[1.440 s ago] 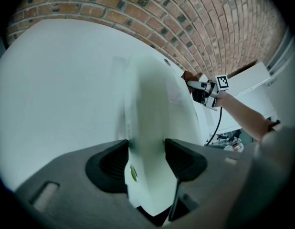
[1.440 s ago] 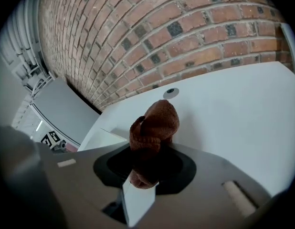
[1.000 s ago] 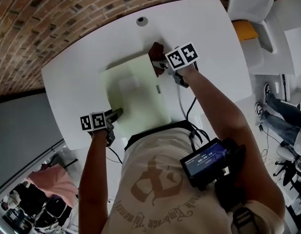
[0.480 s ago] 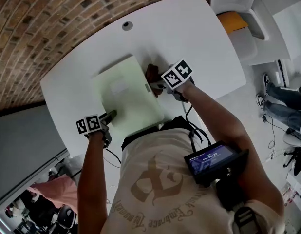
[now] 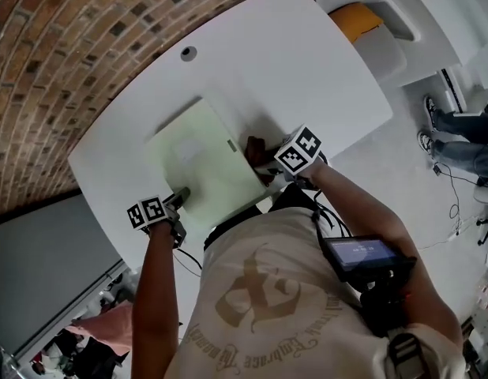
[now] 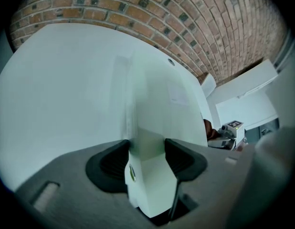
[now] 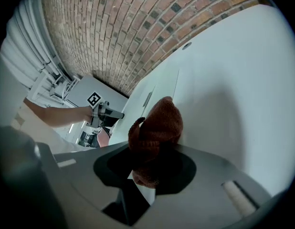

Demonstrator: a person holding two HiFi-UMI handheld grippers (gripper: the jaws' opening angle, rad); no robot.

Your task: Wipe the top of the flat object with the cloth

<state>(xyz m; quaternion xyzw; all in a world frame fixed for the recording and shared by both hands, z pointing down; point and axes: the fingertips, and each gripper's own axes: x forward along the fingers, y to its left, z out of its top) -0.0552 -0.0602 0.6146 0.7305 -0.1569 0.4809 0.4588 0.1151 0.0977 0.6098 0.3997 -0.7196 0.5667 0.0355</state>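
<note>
pale green flat object [image 5: 203, 158] lies on the white table [image 5: 307, 69], centre-left of the head view, one corner pointing toward the upper middle of the frame. a small grey tab [image 5: 231, 145] sits on its right edge.

left gripper [image 5: 181, 197], lower left of the head view - jaws closed onto the lower edge of the flat object. in the left gripper view both dark pads press the thin pale sheet from either side and the sheet runs up and away from the jaws across the table.

right gripper [image 5: 261, 161], just right of centre - jaws pinched shut on a brown cloth [image 5: 253, 149]. in the right gripper view the bunched cloth bulges up out of the jaws. the cloth sits right at the flat object's right edge, just below the tab; whether it rests on the sheet or on the table beside it is not clear.

the two grippers are apart, one at each side of the object's lower half.

brick wall [image 5: 62, 46] fills the upper left. a round hole [image 5: 188, 54] in the table lies above the object. a white chair with a yellow seat [image 5: 358, 18] is at the upper right.
</note>
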